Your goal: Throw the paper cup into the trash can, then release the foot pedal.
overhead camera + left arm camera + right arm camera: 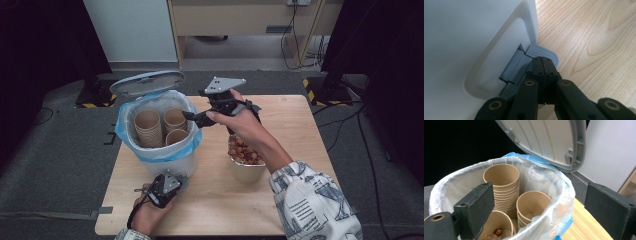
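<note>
A white pedal bin (167, 162) lined with a blue bag stands at the table's left middle, its grey lid (147, 82) tilted up. Inside are stacks of brown paper cups (148, 127); the right gripper view shows a tall stack (501, 176), a shorter one (534, 202) and a cup (496, 225) with food bits in it. My right gripper (189, 116) hovers at the bin's right rim, jaws open, nothing between them. My left gripper (543, 60) is shut, its tips resting on the grey pedal (544, 51) at the bin's base (474, 37).
A foil bowl (246, 171) of brownish food scraps (244, 151) sits just right of the bin, under my right forearm. Bare wood table (300, 125) lies to the right and along the front edge. Dark floor surrounds the table.
</note>
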Action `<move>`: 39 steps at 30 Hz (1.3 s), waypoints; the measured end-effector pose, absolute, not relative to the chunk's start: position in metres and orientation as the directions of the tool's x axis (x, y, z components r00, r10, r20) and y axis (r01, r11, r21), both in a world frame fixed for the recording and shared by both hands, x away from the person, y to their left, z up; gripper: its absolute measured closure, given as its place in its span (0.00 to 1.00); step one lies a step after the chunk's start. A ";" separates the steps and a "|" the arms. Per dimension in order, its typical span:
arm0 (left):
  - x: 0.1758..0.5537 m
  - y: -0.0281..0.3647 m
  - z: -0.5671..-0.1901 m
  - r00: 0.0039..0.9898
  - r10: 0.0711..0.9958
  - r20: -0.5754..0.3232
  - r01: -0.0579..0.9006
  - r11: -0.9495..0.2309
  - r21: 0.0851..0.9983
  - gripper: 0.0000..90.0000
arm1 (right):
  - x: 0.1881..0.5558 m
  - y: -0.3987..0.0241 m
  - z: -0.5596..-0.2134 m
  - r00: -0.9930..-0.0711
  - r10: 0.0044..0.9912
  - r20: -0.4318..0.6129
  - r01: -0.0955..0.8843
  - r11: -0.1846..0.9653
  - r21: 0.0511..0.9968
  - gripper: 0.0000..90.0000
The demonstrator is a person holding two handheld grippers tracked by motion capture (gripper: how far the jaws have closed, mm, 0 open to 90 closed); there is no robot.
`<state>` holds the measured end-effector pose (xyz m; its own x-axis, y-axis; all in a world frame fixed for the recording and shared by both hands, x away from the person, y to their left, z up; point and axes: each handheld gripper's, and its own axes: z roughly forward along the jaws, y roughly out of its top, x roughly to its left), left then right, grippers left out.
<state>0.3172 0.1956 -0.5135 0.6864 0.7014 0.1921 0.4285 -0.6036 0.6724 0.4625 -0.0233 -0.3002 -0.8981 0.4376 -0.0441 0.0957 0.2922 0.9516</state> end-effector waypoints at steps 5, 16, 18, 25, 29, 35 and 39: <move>0.317 0.196 -0.513 0.686 0.702 0.192 0.429 -0.603 0.672 0.99 | 0.464 -0.029 -0.301 -0.893 0.449 -0.041 0.102 0.289 0.952 0.10; 0.317 0.196 -0.513 0.687 0.701 0.192 0.429 -0.604 0.672 0.99 | 0.467 -0.044 -0.298 -0.878 0.477 -0.044 0.107 0.285 0.953 0.10; 0.317 0.196 -0.513 0.686 0.701 0.192 0.429 -0.604 0.672 0.99 | 0.467 -0.047 -0.298 -0.874 0.483 -0.046 0.108 0.286 0.952 0.10; 0.317 0.196 -0.513 0.686 0.701 0.192 0.429 -0.604 0.672 0.99 | 0.469 -0.058 -0.297 -0.861 0.507 -0.039 0.117 0.274 0.955 0.10; 0.317 0.196 -0.513 0.687 0.701 0.192 0.429 -0.604 0.672 0.99 | 0.470 -0.063 -0.297 -0.852 0.522 -0.037 0.125 0.271 0.954 0.10; 0.317 0.196 -0.514 0.687 0.701 0.192 0.427 -0.603 0.674 0.99 | 0.472 -0.076 -0.298 -0.839 0.543 -0.037 0.134 0.271 0.953 0.10; 0.317 0.196 -0.514 0.686 0.703 0.190 0.429 -0.600 0.675 0.99 | 0.473 -0.089 -0.299 -0.827 0.561 -0.035 0.141 0.266 0.954 0.10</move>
